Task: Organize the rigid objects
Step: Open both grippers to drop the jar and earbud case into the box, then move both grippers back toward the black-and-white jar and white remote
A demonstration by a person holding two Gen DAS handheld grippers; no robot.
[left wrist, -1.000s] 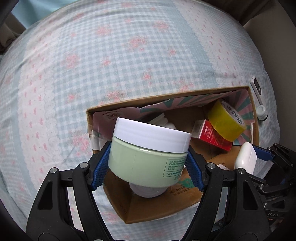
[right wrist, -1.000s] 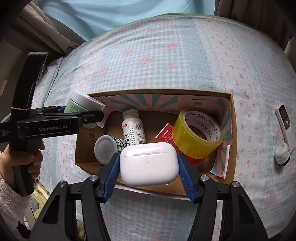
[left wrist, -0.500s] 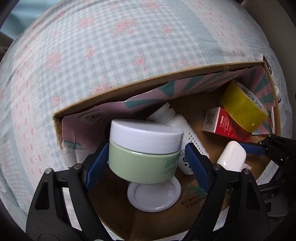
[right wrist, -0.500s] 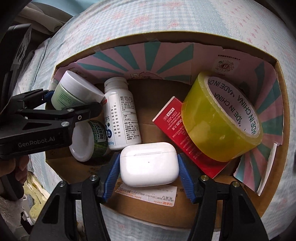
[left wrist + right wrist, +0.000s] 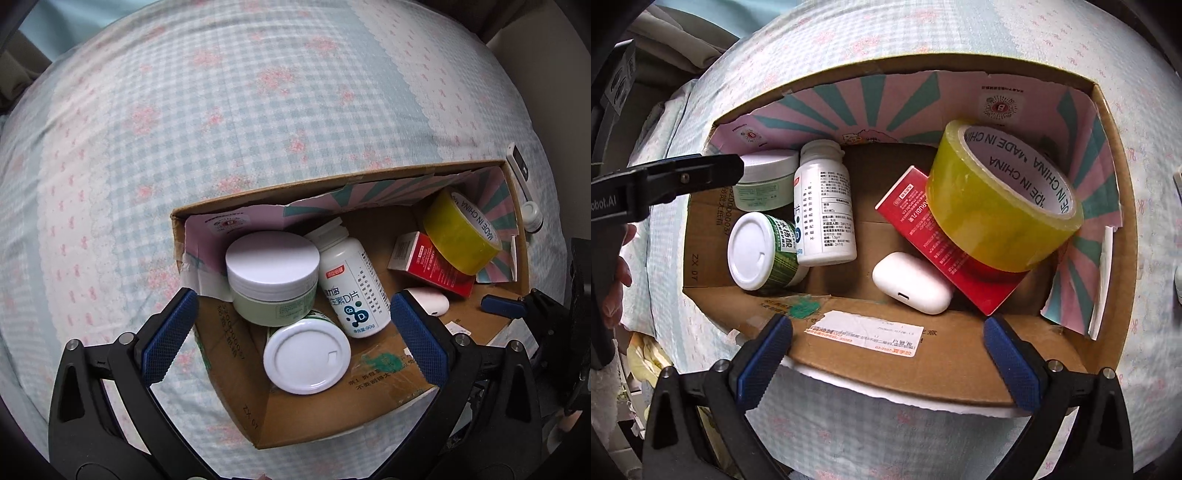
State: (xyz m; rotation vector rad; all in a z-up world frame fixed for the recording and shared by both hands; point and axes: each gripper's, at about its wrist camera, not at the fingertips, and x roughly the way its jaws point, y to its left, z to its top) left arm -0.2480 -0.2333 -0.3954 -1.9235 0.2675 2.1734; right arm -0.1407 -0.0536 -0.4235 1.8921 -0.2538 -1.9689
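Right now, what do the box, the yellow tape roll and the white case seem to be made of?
Box: brown corrugated cardboard, matte, torn edges. Tape roll: glossy translucent yellow plastic film, printed core probably card. White case: smooth, slightly shiny, likely hard plastic.

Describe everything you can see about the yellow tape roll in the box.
The yellow tape roll is a wide roll of glossy, translucent tape on a white core printed "MADE IN CHINA". It sits tilted in the cardboard box's far right corner, leaning on the red carton beneath it. No gripper touches it.
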